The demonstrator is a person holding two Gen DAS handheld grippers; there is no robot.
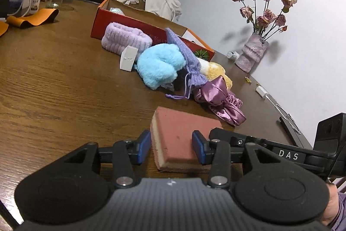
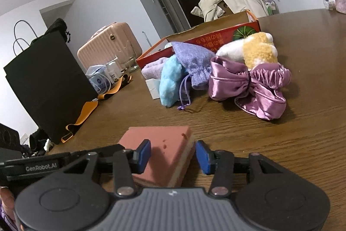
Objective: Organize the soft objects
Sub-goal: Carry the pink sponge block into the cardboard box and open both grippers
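Observation:
A pink sponge with a cream layer lies on the brown wooden table. My left gripper is open with its blue pads on either side of the sponge. My right gripper is open around the same sponge, coming from the other side. Beyond lies a pile of soft things: a blue fluffy piece, a lilac drawstring pouch, a purple satin scrunchie, a yellow and white plush and a lilac headband. An open red box stands behind them.
A small white box sits beside the blue piece. A vase of dried roses stands by the wall. A white adapter and cable lie at the right edge. A black paper bag, orange strap and bottles stand left.

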